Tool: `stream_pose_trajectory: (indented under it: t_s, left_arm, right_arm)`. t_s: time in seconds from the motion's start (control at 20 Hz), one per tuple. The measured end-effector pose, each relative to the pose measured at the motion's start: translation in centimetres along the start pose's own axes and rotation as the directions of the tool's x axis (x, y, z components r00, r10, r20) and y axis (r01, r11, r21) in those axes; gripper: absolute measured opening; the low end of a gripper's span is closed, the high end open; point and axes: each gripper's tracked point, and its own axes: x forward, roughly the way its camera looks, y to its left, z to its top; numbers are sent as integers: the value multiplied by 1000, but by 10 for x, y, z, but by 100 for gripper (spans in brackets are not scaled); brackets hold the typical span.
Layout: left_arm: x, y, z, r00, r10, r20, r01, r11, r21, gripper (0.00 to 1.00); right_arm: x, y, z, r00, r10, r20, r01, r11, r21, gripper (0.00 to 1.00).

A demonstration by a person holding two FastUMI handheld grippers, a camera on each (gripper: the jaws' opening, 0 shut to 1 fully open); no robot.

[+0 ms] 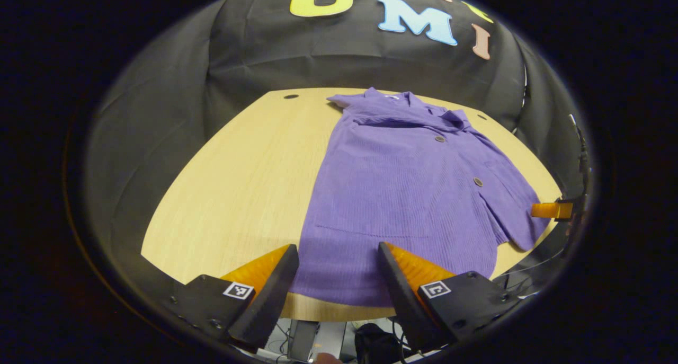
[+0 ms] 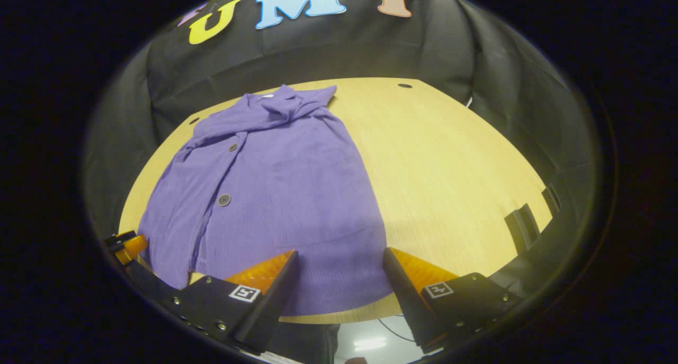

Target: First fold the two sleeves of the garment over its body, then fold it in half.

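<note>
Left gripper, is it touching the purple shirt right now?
Cannot tell. In the left gripper view the left gripper stands open over the purple shirt's near hem, nothing between its fingers, but whether they rest on the cloth is unclear.

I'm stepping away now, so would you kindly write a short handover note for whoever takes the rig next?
Left tongs: open, holding nothing, over the shirt's hem at the near table edge.
Right tongs: open, holding nothing, over the hem too.
Shirt: purple, flat on the table, buttons up, collar at the far end.
Done: from how the cloth lies, one sleeve seems already folded over the body; I cannot tell about the other.
Left: check the sleeves, then fold the shirt in half.
</note>
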Motion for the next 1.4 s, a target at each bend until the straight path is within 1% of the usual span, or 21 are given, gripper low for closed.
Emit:
stream_pose_trajectory:
  t_s: [0.1,0.15,0.2,0.25,0.3,0.4,0.45,0.5,0.55,0.6,0.65,0.7,0.75,0.8,0.85,0.9,1.0,1.05,1.1,1.25,1.4]
  left_arm:
    - [3,-7,-1,1000,-6,-7,6,999,37,99]
    - [3,-10,-1,1000,-11,-7,11,999,41,93]
    - [4,-13,1,1000,-17,-4,17,999,45,100]
    - [5,-15,3,1000,-21,1,21,999,45,86]
    - [7,-17,4,1000,-22,4,22,999,40,81]
    - [8,-26,3,999,-38,9,37,998,46,67]
    - [8,-29,4,999,-44,7,44,998,48,60]
    - [9,-32,5,998,-55,12,54,997,52,53]
    - [10,-36,5,998,-66,12,66,997,50,39]
    - [11,-37,6,997,-70,15,70,997,42,32]
    - [11,-38,7,997,-78,15,78,997,26,22]
    - [11,-40,7,995,-97,8,97,995,23,20]
    - [11,-42,7,994,-109,-1,109,994,20,19]
    - [14,-40,11,995,-102,2,102,995,-15,18]
    - [13,-36,13,994,-109,-2,108,993,-50,7]
    - [13,-37,13,993,-116,-9,115,992,-59,7]
    - [13,-45,15,991,-135,-18,133,986,-98,7]
    - [9,-48,21,989,-148,-9,146,984,-104,7]
    - [4,-50,29,986,-164,10,164,981,-102,7]
    - [-14,-61,65,972,-216,88,226,966,-128,7]
    - [-24,-69,95,960,-247,131,268,946,-181,7]
  right_arm:
    - [5,3,-2,1000,-24,2,24,999,-37,100]
    - [4,6,-1,1000,-23,8,23,998,-57,100]
    - [3,8,-3,1000,-22,5,22,997,-68,100]
    - [2,8,-2,1000,-22,4,22,998,-66,100]
    - [3,8,-2,1000,-23,-5,23,998,-63,100]
    - [5,12,-1,1000,-15,-22,13,998,-67,99]
    - [4,14,0,1000,-5,-24,4,997,-77,93]
    - [4,17,1,1000,-4,-20,3,998,-63,93]
    - [4,19,1,1000,-12,-17,11,999,-53,68]
    - [5,18,2,1000,-11,-19,10,998,-61,65]
    - [5,22,3,1000,-4,-10,3,999,-45,65]
    - [8,21,3,1000,-15,-6,15,1000,-16,46]
    - [8,23,3,1000,-19,-12,19,1000,-20,28]
    - [8,26,4,1000,-17,-1,17,1000,-22,28]
    - [7,23,4,1000,-27,0,27,1000,9,17]
    - [8,25,8,1000,-29,1,29,999,16,7]
    - [4,28,14,1000,-19,3,18,998,56,7]
    - [1,30,19,1000,-3,17,2,997,76,4]
    - [-5,32,26,999,6,38,-9,996,89,4]
    - [-22,40,50,994,44,101,-54,994,97,4]
    - [-36,49,77,981,99,164,-116,989,94,4]
